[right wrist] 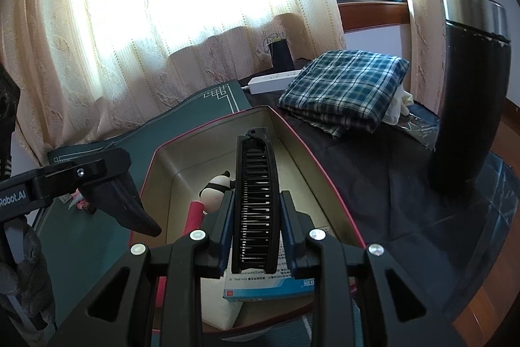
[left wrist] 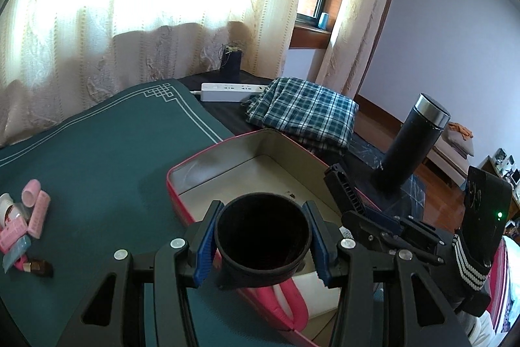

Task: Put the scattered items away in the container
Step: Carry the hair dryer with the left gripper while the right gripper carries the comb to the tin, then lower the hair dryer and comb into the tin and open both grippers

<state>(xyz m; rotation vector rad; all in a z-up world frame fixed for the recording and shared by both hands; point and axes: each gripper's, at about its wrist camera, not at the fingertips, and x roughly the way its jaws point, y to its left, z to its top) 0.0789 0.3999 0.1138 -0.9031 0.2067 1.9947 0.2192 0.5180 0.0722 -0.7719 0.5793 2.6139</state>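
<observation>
In the left wrist view my left gripper [left wrist: 262,217] is shut on a black round cup [left wrist: 262,241], its blue pads pressing both sides. The cup hangs over the near end of the red-rimmed tin box [left wrist: 227,145]. To the right, my right gripper [left wrist: 373,218] grips a black comb [left wrist: 344,187]. In the right wrist view the right gripper [right wrist: 256,197] is shut on that comb [right wrist: 255,158], which points out over the box [right wrist: 208,126]. Inside lie a panda figure [right wrist: 216,184], a red tube [right wrist: 195,215] and a blue-white carton [right wrist: 269,282]. Pink hair rollers [left wrist: 35,204] and a small brown bottle [left wrist: 37,265] lie on the mat.
A green mat [left wrist: 97,145] covers the table's left part. Behind the box lie a folded plaid cloth [left wrist: 305,113] and a white power strip [left wrist: 227,91]. A tall black flask [right wrist: 471,93] stands to the right of the box. Curtains hang at the back.
</observation>
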